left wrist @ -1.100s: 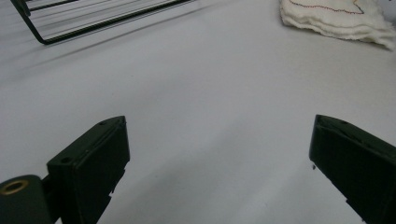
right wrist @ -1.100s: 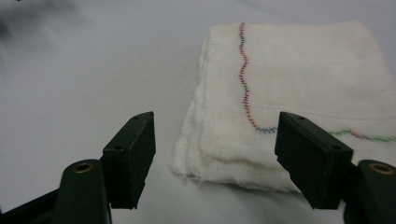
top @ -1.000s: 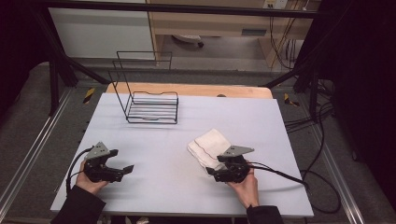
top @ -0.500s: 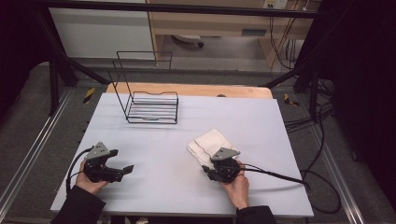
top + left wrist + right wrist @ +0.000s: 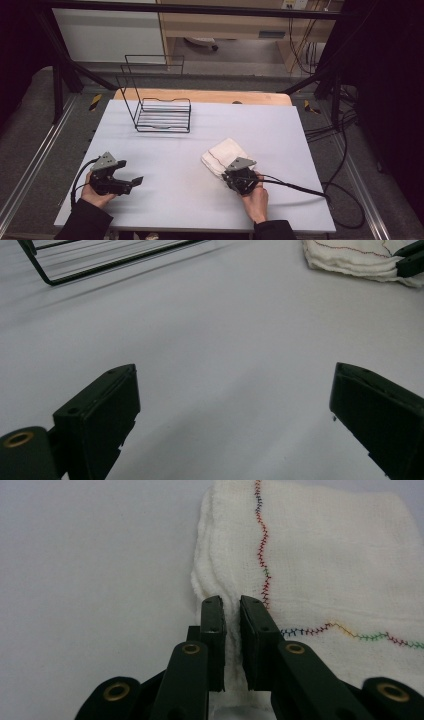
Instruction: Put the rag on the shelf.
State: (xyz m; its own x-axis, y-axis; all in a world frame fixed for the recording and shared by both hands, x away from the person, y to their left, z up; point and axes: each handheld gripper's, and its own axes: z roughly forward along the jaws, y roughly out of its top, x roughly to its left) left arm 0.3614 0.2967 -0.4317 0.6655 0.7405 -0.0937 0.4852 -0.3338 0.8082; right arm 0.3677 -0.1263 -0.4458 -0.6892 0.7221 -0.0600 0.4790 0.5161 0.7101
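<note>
Since the earlier frames, the right tongs [image 5: 231,605] have been closing, and now they pinch a fold at the near edge of the folded white cloth with multicoloured zigzag stitching [image 5: 320,555]; a thin ridge of fabric stands between the two black jaws, which sit almost together. Seen from above, the right tongs [image 5: 231,176] have also edged a little toward the cloth [image 5: 222,154], while the left tongs [image 5: 131,182] match their earlier place.

That cloth lies flat on the pale grey counter [image 5: 200,140], right of its middle and toward the person's side, with its near corner under the right tongs. The person's right hand [image 5: 255,197] holds the tool from behind, its cable trailing off to the right.

Over on the left, the left tongs [image 5: 235,405] stand wide apart and hold nothing, hovering just above bare counter [image 5: 220,330]; the left hand [image 5: 95,192] grips them near the counter's left front corner.

A black wire rack [image 5: 162,114] stands at the far left part of the counter, well apart from the cloth and from both tongs.
</note>
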